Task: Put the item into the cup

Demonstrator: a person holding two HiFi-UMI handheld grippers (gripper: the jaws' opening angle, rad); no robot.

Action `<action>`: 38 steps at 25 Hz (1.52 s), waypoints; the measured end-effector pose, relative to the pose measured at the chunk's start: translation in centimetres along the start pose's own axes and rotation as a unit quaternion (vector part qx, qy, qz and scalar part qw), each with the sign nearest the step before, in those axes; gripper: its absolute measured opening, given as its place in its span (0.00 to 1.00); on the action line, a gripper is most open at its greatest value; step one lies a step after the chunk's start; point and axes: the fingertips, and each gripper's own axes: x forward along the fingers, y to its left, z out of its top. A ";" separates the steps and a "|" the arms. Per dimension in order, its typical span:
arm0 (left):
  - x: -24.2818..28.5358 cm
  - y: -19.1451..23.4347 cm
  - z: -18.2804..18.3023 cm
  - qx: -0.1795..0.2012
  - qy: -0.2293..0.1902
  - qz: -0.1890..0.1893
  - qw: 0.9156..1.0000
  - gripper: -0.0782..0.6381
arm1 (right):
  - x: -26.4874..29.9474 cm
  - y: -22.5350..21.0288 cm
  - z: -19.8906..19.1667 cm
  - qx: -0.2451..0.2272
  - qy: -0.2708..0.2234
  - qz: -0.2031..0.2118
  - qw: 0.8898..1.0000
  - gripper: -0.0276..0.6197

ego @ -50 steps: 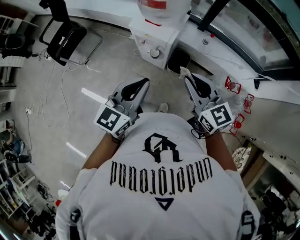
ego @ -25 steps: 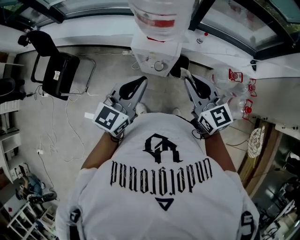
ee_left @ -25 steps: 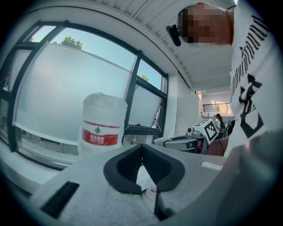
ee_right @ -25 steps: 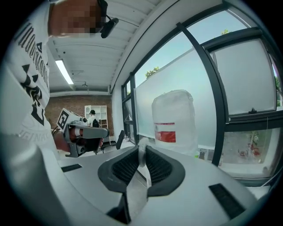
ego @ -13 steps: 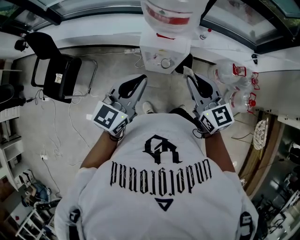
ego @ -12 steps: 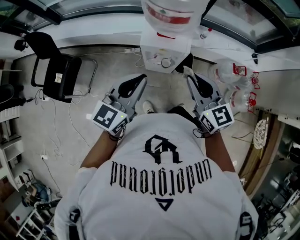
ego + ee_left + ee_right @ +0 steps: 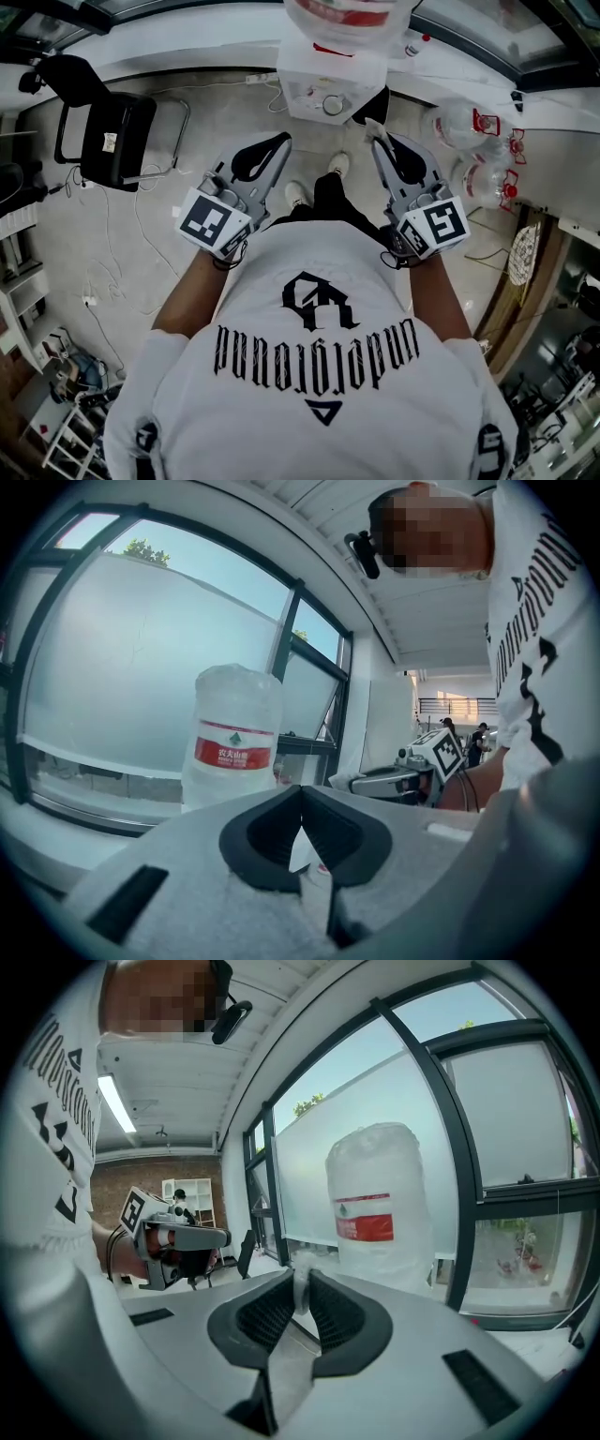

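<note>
Person facing a large water bottle, left gripper jaws pressed together with nothing between, right gripper pinching a small white item at its tips.

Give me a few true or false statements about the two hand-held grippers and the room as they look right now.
The left hand-held gripper is shut and empty. True.
The right hand-held gripper holds nothing. False: it pinches a small white item at its tips.
A big water bottle with a red label stands ahead of the person. True.
The black chair is on the person's right. False: it is on the left.
</note>
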 end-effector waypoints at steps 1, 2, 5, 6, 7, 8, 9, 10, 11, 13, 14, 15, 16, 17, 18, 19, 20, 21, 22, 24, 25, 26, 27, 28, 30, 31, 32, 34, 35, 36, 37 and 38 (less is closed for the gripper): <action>0.2 0.3 -0.3 0.002 0.004 0.003 1.000 0.13 | 0.3 -0.1 -0.3 0.003 0.001 0.003 1.000 0.12; 0.4 0.6 -0.6 0.002 0.008 0.007 1.000 0.13 | 0.7 -0.3 -0.5 0.005 0.003 0.006 1.000 0.12; 1.1 0.9 -1.9 -0.001 0.022 0.011 1.000 0.13 | 1.3 -0.9 -1.7 0.011 0.012 0.013 1.000 0.12; 1.4 1.0 -2.3 -0.002 0.025 0.011 1.000 0.13 | 1.5 -1.2 -2.2 0.013 0.017 0.015 1.000 0.12; 1.8 1.2 -2.5 -0.002 0.025 0.011 1.000 0.13 | 1.9 -1.5 -2.6 0.014 0.021 0.015 1.000 0.12; 2.1 1.5 -2.7 -0.002 0.025 0.011 1.000 0.13 | 2.3 -1.8 -3.1 0.016 0.026 0.015 0.999 0.12; 2.4 1.8 -3.0 -0.004 0.029 0.011 1.000 0.13 | 2.7 -2.1 -3.6 0.019 0.030 0.014 0.999 0.12; 2.7 2.0 -3.4 -0.006 0.034 0.011 0.999 0.13 | 3.0 -2.3 -4.1 0.022 0.034 0.014 0.999 0.12; 3.0 2.3 -3.8 -0.008 0.039 0.012 0.999 0.13 | 3.4 -2.6 -4.6 0.026 0.038 0.015 0.999 0.12; 3.9 2.8 -4.5 -0.008 0.042 0.012 0.999 0.13 | 4.0 -3.3 -5.6 0.032 0.046 0.018 0.998 0.12; 4.4 2.9 -4.8 -0.007 0.045 0.012 0.999 0.13 | 4.4 -3.6 -6.1 0.032 0.051 0.020 0.998 0.12; 4.9 3.1 -5.2 -0.005 0.048 0.010 0.999 0.13 | 4.8 -3.8 -6.6 0.029 0.055 0.022 0.998 0.12; 5.3 3.2 -5.5 -0.002 0.051 0.008 0.999 0.13 | 5.2 -4.1 -7.1 0.027 0.059 0.023 0.998 0.12; 5.7 3.3 -6.0 -0.001 0.057 0.005 0.998 0.13 | 5.5 -4.3 -7.6 0.027 0.063 0.024 0.997 0.13; 6.0 3.4 -6.5 -0.002 0.063 0.003 0.998 0.13 | 5.9 -4.5 -8.1 0.030 0.067 0.025 0.997 0.13; 6.3 3.5 -7.0 -0.003 0.067 0.001 0.998 0.13 | 6.3 -4.7 -8.7 0.033 0.071 0.026 0.997 0.12; 6.6 3.8 -7.6 -0.005 0.071 0.000 0.997 0.13 | 6.7 -4.9 -9.3 0.035 0.075 0.026 0.996 0.12; 6.9 4.0 -8.3 -0.008 0.074 0.000 0.997 0.13 | 7.1 -5.1 -10.0 0.035 0.078 0.026 0.996 0.12; 7.2 4.2 -9.0 -0.010 0.078 -0.001 0.997 0.13 | 7.5 -5.3 -10.7 0.035 0.082 0.026 0.996 0.12; 7.9 4.7 -10.4 -0.016 0.087 -0.004 0.996 0.13 | 8.3 -5.8 -12.3 0.038 0.089 0.025 0.995 0.13; 8.2 5.0 -11.2 -0.018 0.091 -0.005 0.996 0.13 | 8.7 -6.1 -13.1 0.041 0.092 0.025 0.995 0.12; 8.5 5.3 -11.9 -0.019 0.094 -0.005 0.995 0.13 | 9.2 -6.3 -13.9 0.044 0.097 0.025 0.994 0.12; 8.8 5.7 -12.7 -0.020 0.097 -0.005 0.995 0.13 | 9.7 -6.5 -14.7 0.046 0.101 0.026 0.993 0.13; 9.1 6.1 -13.4 -0.020 0.099 -0.005 0.995 0.13 | 10.3 -6.7 -15.4 0.047 0.106 0.027 0.993 0.12; 9.5 6.7 -14.7 -0.018 0.104 -0.003 0.994 0.13 | 11.3 -7.0 -16.8 0.045 0.114 0.029 0.992 0.13; 9.8 7.0 -15.3 -0.017 0.106 -0.003 0.994 0.13 | 11.7 -7.1 -17.5 0.042 0.118 0.031 0.992 0.13; 10.0 7.2 -16.0 -0.016 0.108 -0.003 0.994 0.13 | 12.1 -7.2 -18.1 0.040 0.121 0.032 0.991 0.13; 10.5 7.6 -17.4 -0.012 0.115 -0.002 0.993 0.13 | 12.7 -7.5 -19.4 0.037 0.130 0.036 0.990 0.12; 10.8 7.7 -18.1 -0.006 0.120 -0.001 0.993 0.13 | 13.1 -7.6 -20.1 0.036 0.134 0.037 0.990 0.13; 11.1 7.9 -18.8 0.001 0.123 0.000 0.992 0.13 | 13.4 -7.9 -20.8 0.036 0.137 0.038 0.989 0.13; 11.4 8.0 -19.5 0.006 0.125 0.000 0.992 0.13 | 13.7 -8.1 -21.5 0.036 0.141 0.038 0.989 0.13; 11.8 8.2 -20.2 0.009 0.127 0.000 0.992 0.13 | 14.0 -8.4 -22.3 0.038 0.143 0.037 0.988 0.13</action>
